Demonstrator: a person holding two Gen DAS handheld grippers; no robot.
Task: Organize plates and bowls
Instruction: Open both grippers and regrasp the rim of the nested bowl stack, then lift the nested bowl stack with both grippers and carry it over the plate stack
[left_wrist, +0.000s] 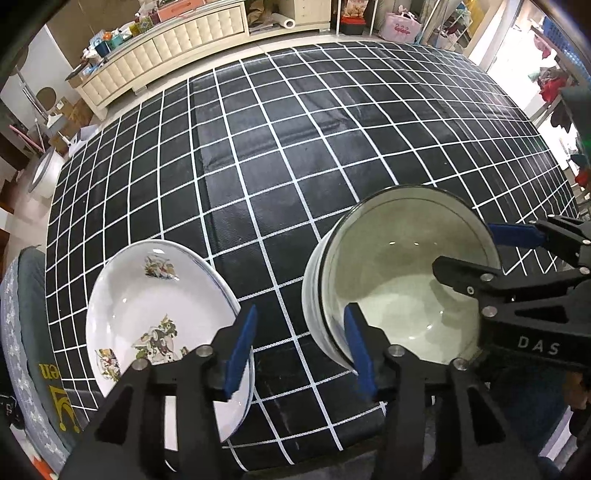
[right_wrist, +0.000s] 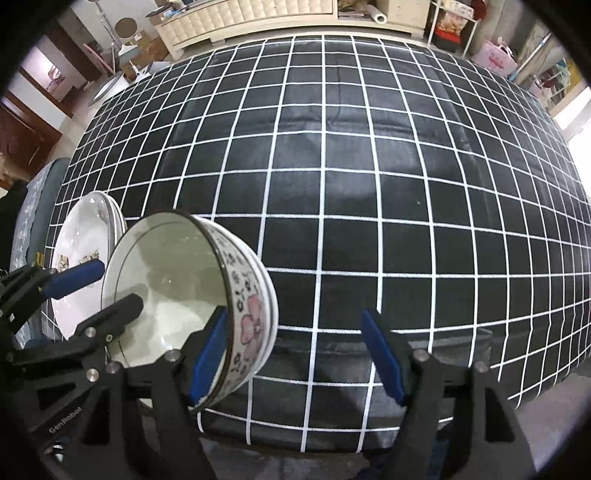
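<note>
A stack of white bowls (left_wrist: 399, 280) with a black rim and pink flowers on the outside (right_wrist: 255, 325) stands near the table's front edge. To its left lies a stack of white plates (left_wrist: 155, 314) with cartoon prints, also visible as plates (right_wrist: 79, 236) in the right wrist view. My left gripper (left_wrist: 301, 354) is open and points down. One pad hangs over the plates' right edge, and the other finger reaches inside the bowl's left rim. My right gripper (right_wrist: 297, 356) is open wide and straddles the bowl's right wall without pressing on it. Each gripper shows in the other's view: left gripper (right_wrist: 121, 283), right gripper (left_wrist: 463, 246).
A black cloth with a white grid (left_wrist: 295, 147) covers the table, and its front edge runs just below the grippers. A grey cushioned seat (left_wrist: 26, 314) sits at the left. A cream cabinet (left_wrist: 166, 48) and cluttered shelves stand beyond the far edge.
</note>
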